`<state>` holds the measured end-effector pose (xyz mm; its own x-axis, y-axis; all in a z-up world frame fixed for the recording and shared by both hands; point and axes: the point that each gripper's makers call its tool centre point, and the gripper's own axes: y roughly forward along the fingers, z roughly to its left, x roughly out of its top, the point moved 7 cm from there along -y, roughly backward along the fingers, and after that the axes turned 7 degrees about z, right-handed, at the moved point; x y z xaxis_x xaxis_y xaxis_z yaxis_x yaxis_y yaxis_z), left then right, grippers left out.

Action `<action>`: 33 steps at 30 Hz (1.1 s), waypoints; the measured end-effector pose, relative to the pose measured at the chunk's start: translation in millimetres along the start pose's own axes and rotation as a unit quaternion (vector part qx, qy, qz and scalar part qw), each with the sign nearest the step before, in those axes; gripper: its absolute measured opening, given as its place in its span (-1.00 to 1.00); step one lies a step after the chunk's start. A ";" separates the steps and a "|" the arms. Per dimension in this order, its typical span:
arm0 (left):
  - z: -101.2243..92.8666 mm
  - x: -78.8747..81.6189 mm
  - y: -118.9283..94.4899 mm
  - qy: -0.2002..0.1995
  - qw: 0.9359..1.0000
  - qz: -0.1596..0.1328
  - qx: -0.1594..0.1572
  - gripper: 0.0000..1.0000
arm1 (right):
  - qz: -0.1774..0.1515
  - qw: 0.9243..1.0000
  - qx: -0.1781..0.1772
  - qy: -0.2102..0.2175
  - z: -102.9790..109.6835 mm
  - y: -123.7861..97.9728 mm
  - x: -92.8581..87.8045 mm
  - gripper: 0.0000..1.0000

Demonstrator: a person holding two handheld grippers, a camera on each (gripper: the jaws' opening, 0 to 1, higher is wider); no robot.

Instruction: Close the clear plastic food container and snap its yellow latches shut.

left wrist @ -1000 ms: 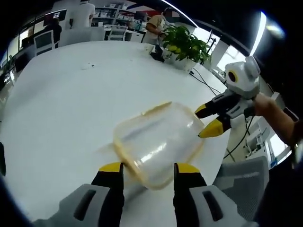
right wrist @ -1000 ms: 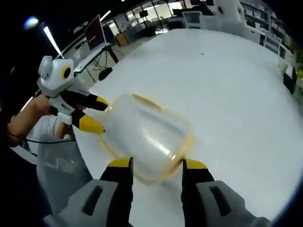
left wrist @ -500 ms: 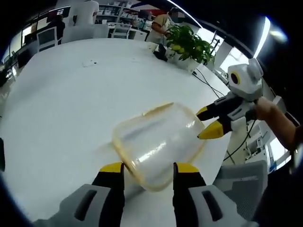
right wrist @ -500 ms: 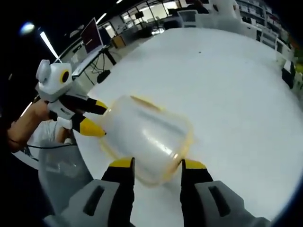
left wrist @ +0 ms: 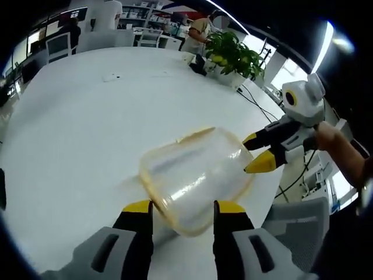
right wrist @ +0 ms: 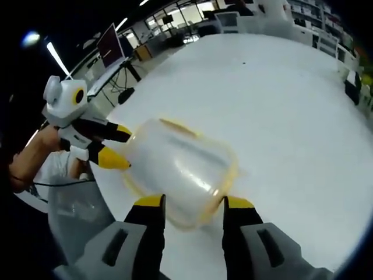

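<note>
The clear plastic food container (left wrist: 195, 178) with a yellow rim lies on the white table (left wrist: 87, 116). A yellow latch (left wrist: 195, 134) shows on its far side. My left gripper (left wrist: 183, 209) has the container's near end between its yellow-tipped jaws, which touch it on both sides. My right gripper (left wrist: 256, 150) comes in from the right and holds the opposite end. From the right gripper view, the container (right wrist: 178, 166) sits between my right gripper's (right wrist: 192, 203) jaws, and my left gripper (right wrist: 113, 146) clasps its left end.
A potted green plant (left wrist: 230, 55) stands at the table's far right edge, with a person behind it. Office chairs and desks (left wrist: 99, 38) line the back. A grey chair (left wrist: 300, 219) stands by the near table edge. A monitor (right wrist: 109, 38) stands beyond the table.
</note>
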<state>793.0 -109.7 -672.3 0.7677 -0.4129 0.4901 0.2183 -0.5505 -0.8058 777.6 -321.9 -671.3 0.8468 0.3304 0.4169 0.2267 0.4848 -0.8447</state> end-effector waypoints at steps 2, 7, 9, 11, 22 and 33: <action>-0.1 -1.2 -0.7 0.000 1.000 0.000 0.001 -0.33 | 0.000 1.000 0.000 0.000 1.6 0.6 -0.4 -0.30; 2.1 -6.0 -4.4 -0.001 1.000 0.002 0.002 -0.33 | 0.001 1.000 0.001 -0.001 7.7 2.3 -1.4 -0.30; 3.0 -8.2 -6.0 -0.002 1.000 0.004 0.003 -0.33 | 0.001 1.000 0.002 -0.002 10.8 3.4 -1.7 -0.30; 3.6 -10.3 -7.4 -0.002 1.000 0.004 0.004 -0.33 | 0.000 1.000 0.002 -0.002 13.5 4.4 -2.1 -0.30; 7.5 -21.7 -16.0 -0.004 1.000 0.009 0.006 -0.32 | -0.001 1.000 0.004 -0.004 28.7 9.2 -3.8 -0.30; 10.3 -28.1 -21.8 -0.004 1.000 0.013 0.005 -0.32 | 0.003 1.000 0.004 0.001 37.3 11.5 -5.1 -0.29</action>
<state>772.9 -78.6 -671.9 0.7778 -0.4210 0.4667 0.2050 -0.5320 -0.8216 758.0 -287.8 -670.6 0.8487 0.3323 0.4115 0.2174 0.4901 -0.8441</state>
